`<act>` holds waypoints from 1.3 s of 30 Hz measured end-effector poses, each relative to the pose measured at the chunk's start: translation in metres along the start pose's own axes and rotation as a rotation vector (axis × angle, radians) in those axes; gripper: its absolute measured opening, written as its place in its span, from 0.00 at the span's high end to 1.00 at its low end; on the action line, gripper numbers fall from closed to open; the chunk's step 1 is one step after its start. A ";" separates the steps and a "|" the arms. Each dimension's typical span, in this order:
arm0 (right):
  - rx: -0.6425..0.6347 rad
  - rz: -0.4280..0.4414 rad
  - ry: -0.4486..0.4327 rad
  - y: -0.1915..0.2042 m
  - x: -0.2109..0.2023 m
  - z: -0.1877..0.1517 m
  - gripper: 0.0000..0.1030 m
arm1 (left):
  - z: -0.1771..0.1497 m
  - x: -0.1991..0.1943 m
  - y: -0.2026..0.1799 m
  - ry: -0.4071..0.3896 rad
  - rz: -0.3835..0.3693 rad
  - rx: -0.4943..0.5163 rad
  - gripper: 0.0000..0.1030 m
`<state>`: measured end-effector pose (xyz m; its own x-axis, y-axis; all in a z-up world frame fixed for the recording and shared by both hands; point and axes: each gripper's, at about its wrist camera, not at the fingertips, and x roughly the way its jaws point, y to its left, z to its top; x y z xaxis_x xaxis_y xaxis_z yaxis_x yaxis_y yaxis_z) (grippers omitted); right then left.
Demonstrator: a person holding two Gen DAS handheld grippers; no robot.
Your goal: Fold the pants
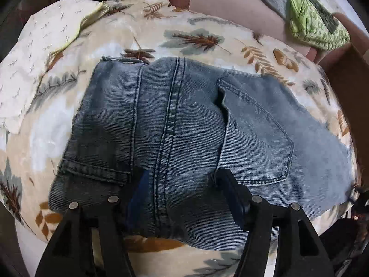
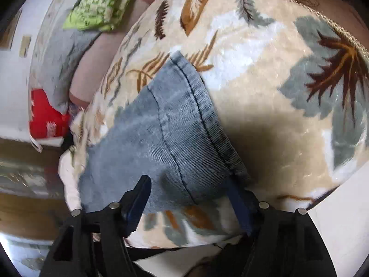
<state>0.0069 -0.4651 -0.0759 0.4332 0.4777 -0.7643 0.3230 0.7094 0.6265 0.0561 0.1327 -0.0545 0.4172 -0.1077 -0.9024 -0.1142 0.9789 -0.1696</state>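
Blue-grey jeans lie folded on a leaf-patterned blanket, back pocket showing to the right of the centre seam. My left gripper is open, its fingers spread over the near edge of the jeans, one on each side of the seam. In the right wrist view, a folded part of the jeans with a hemmed edge lies on the blanket. My right gripper is open with its fingers wide apart at the near end of that denim.
A white patterned cloth lies at the blanket's left. A green patterned cloth rests on a pink sofa back. A red box stands beyond the blanket. The blanket's edge runs at the right.
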 end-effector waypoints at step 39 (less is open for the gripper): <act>-0.896 -0.077 0.289 0.374 0.245 0.013 0.34 | 0.008 0.007 0.030 -0.239 0.137 -0.130 0.20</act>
<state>0.2452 -0.0891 -0.0268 0.1737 0.4380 -0.8821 -0.4769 0.8211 0.3138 0.0630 0.1631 -0.0629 0.5887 0.0827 -0.8041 -0.2917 0.9495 -0.1159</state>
